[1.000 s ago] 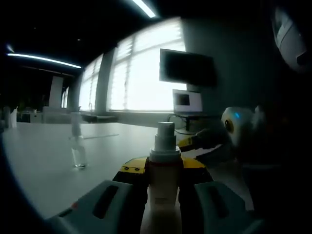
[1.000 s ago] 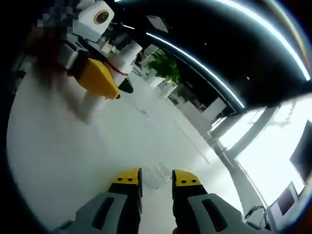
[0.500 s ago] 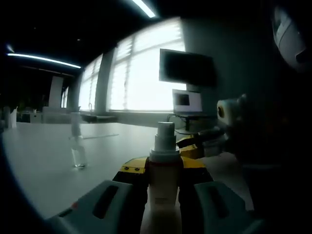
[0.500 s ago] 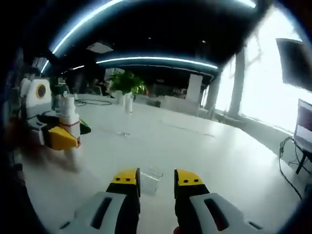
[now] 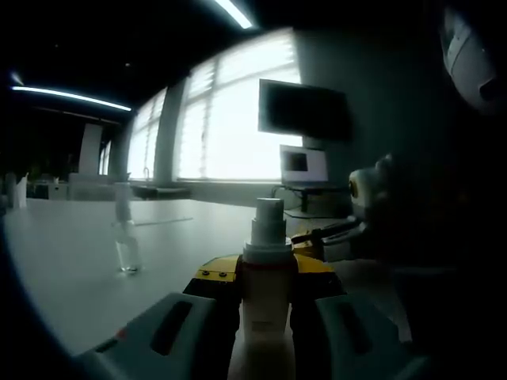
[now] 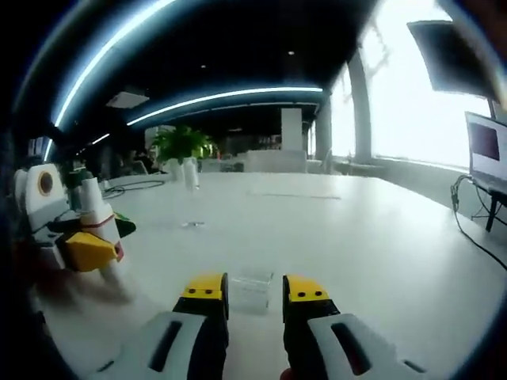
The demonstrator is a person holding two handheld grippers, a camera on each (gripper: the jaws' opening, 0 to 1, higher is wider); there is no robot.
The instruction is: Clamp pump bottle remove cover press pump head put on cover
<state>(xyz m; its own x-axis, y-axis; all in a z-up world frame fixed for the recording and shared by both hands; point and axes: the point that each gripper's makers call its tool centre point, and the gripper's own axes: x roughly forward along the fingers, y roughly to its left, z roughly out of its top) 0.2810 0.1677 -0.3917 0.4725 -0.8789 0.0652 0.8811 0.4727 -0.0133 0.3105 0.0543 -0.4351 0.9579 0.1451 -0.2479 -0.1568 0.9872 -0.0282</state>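
In the left gripper view, the pump bottle (image 5: 267, 317) is clamped upright between the yellow-tipped jaws of the left gripper (image 5: 265, 277), closed tight on its body. Its bare pump head (image 5: 268, 222) is seen standing above the jaws, uncovered. The right gripper (image 5: 329, 236) is caught at the right of that view, beside the bottle and apart from it. A small clear bottle (image 5: 127, 237) is seen standing well apart on the white worktop (image 5: 71, 269), with a dark monitor (image 5: 305, 111) and a laptop (image 5: 303, 166) against the bright windows.

In the right gripper view, the clear cover (image 6: 252, 289) is held between the jaws of the right gripper (image 6: 256, 289), closed part-way onto it above the worktop (image 6: 380, 253). The left gripper (image 6: 87, 249) is seen at the left with the pump bottle (image 6: 93, 214) gripped in it, well apart from the cover. A potted plant (image 6: 181, 146) is seen far back.
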